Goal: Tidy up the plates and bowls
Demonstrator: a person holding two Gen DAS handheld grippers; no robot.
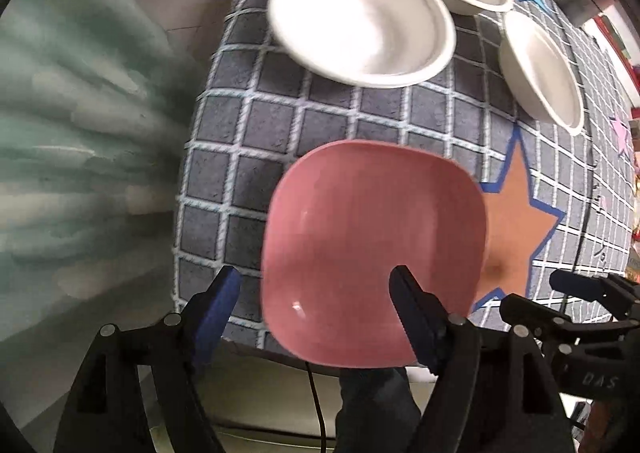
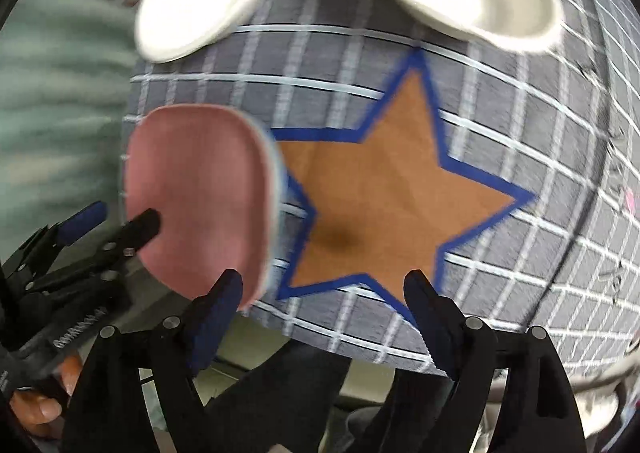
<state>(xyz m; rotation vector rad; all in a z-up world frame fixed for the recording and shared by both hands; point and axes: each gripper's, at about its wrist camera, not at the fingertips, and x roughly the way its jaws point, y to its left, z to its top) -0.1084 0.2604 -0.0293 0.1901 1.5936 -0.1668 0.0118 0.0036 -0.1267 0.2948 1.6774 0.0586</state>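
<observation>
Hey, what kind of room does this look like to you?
Probably a home, maybe a playroom: a grid-patterned mat with coloured stars covers the table, white bowls and a pink plate sit on it, and clutter lies behind.

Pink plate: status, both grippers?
Left gripper open, straddling pink plate's near edge. Right gripper open, empty, over orange star. Three white bowls behind, nothing blocking.
</observation>
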